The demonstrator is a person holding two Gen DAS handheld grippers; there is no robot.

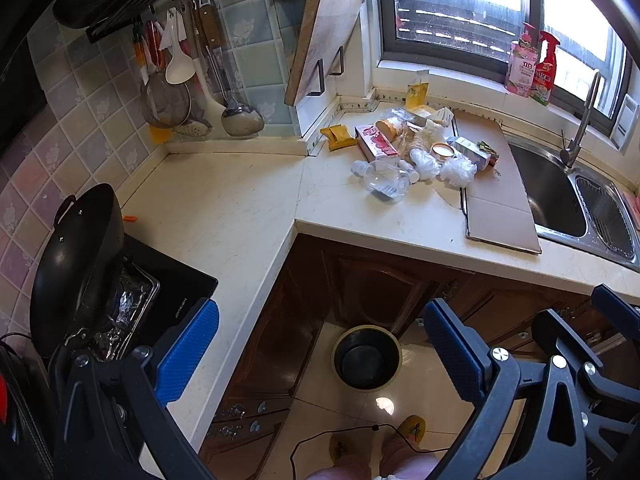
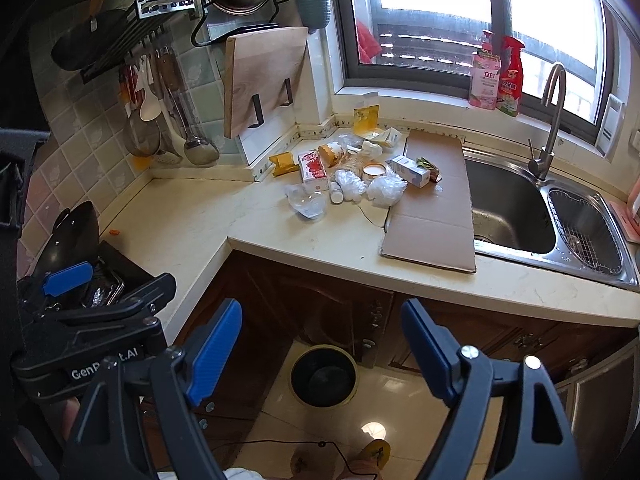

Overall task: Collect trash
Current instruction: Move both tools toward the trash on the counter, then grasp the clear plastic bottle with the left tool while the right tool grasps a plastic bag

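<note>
While both the left gripper (image 1: 320, 356) and right gripper (image 2: 320, 348) hang spread and empty, the heap of crumpled plastic and cartons (image 2: 352, 172) sits uncollected at the cream counter's (image 2: 192, 216) back corner, and the round black bin (image 2: 323, 376) on the floor looks empty.

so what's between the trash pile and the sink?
A flat cardboard sheet lies between the trash pile and the sink, its right edge overhanging the basin. Clearest in the right wrist view.

Trash heaped on the counter corner, bin on the floor

Crushed clear bottle (image 2: 306, 202) lies frontmost; pink carton (image 2: 313, 166) flat behind it; crumpled white wrappers (image 2: 384, 188) beside flat cardboard (image 2: 434, 204); round black bin (image 2: 323, 376) stands upright, open.
</note>
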